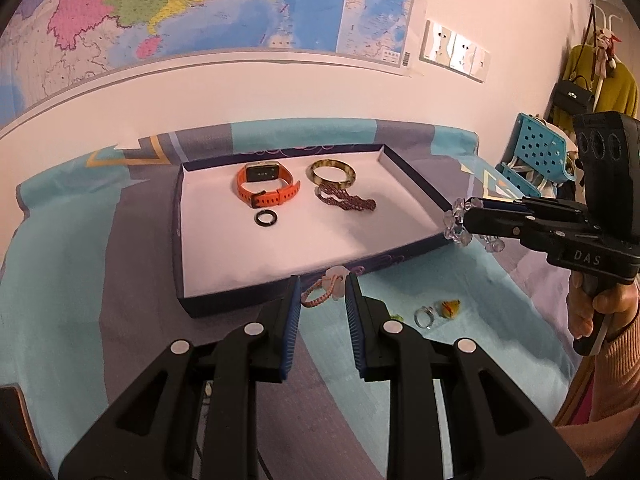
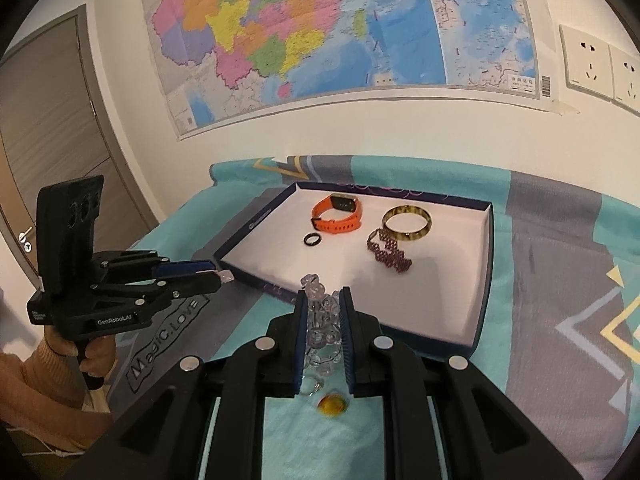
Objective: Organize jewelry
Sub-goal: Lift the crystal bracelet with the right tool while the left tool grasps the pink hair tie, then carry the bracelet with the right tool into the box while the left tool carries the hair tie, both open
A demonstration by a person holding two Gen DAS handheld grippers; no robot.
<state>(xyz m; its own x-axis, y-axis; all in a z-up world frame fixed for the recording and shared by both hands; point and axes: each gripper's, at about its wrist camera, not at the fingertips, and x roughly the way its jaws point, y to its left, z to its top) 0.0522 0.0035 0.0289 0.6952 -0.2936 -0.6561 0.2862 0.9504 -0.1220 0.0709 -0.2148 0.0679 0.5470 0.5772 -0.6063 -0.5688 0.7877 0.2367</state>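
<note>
We hold the clear bead bracelet (image 2: 322, 320) clenched in the right gripper (image 2: 323, 312), just above the near edge of the box lid tray (image 1: 188, 280). The left gripper (image 1: 322, 294) grasps a pink braided bracelet (image 1: 318, 294) with a pale charm, near the front left corner of the tray.

To do this step well, we judge that each bracelet should pass over the low wall and go down to the bare white floor at the front of the tray, apart from the orange watch (image 2: 338, 218), the black ring (image 2: 311, 239), the tortoiseshell bangle (image 2: 407, 224) and the dark red chain (image 2: 389, 254) at the back. We should release low, because loose beads may roll or spread.

The left wrist view shows the clear ring (image 1: 425, 316) and the yellow-orange ring (image 1: 450, 307) on the bedspread (image 1: 80, 320) beside the tray, not yet sorted; the right view shows them only partly, under the jaws. The right view shows how the beads hang between the pads, which the left view shows only from the side.
</note>
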